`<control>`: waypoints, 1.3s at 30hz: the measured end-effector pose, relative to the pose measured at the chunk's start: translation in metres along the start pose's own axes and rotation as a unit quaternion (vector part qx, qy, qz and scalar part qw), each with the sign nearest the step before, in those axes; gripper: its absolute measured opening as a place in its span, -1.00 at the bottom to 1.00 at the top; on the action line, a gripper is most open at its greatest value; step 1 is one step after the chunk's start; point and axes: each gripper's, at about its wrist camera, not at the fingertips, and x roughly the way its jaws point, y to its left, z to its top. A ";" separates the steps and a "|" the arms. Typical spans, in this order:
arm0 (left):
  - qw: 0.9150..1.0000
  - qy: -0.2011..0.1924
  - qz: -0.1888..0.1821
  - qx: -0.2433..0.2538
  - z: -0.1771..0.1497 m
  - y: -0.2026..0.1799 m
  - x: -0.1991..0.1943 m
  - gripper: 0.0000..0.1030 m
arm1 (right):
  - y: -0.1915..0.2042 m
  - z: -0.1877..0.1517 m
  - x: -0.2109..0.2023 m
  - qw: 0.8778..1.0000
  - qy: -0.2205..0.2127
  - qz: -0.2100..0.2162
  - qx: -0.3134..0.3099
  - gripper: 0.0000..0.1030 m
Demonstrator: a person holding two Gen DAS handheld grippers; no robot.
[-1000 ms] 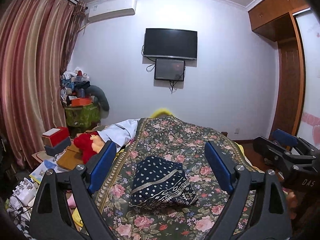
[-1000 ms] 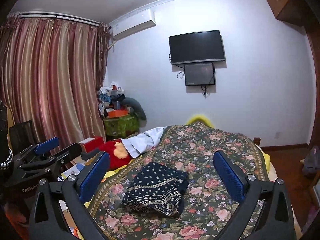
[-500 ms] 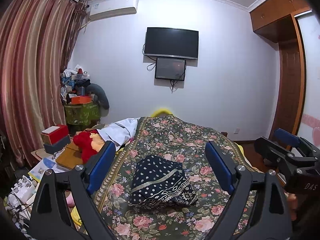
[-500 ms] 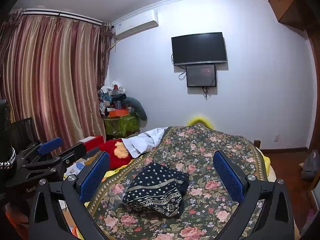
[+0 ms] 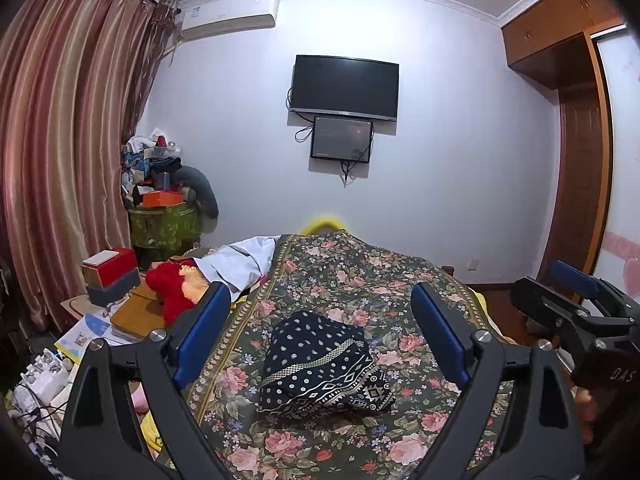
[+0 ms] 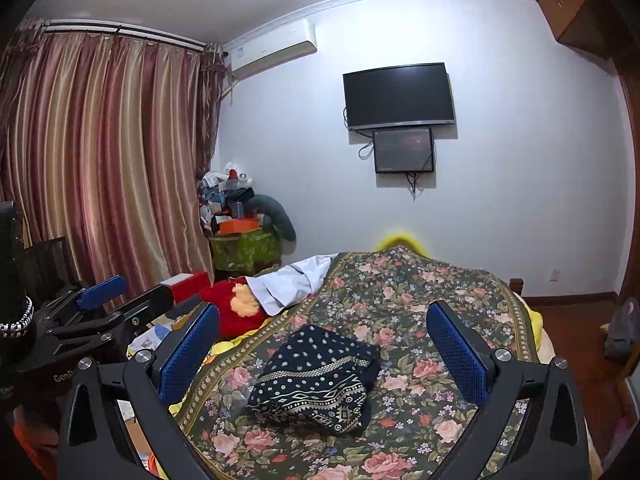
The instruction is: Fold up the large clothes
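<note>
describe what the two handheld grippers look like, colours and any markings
Both are matte black frames with silver bolts and blue textured finger pads. The left gripper shows white "Gen" lettering in the right wrist view; the right gripper shows "DAS" in the left wrist view.

folded garment (image 5: 324,364): soft dark blue cloth with white dots and woven bands
bedspread (image 5: 360,272): thick flowery cloth, matt
left gripper (image 5: 320,340): black matt plastic arms, shiny metal screws, blue pads
right gripper (image 6: 320,352): black matt plastic, blue pads with a bumpy grid
curtain (image 6: 100,152): shiny striped cloth, silky
TV (image 6: 400,96): smooth black glossy screen
cupboard (image 5: 560,32): brown wood, a bit shiny
red plush toy (image 6: 232,308): fuzzy cloth
wall (image 5: 440,180): smooth, matt paint
</note>
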 end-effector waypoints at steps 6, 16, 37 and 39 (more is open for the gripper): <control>1.000 0.001 0.001 0.000 -0.001 -0.003 -0.001 0.78 | 0.000 0.000 0.000 1.000 0.000 0.001 0.000 1.00; 1.000 0.001 -0.003 0.000 -0.001 -0.010 -0.003 0.79 | 0.000 0.000 0.000 1.000 0.000 0.000 0.000 1.00; 1.000 0.006 -0.019 0.007 0.001 -0.018 -0.003 0.86 | -0.001 -0.001 0.001 1.000 0.002 -0.005 0.006 1.00; 1.000 0.006 -0.019 0.007 0.000 -0.018 -0.003 0.86 | -0.002 -0.001 0.001 1.000 0.002 -0.004 0.006 1.00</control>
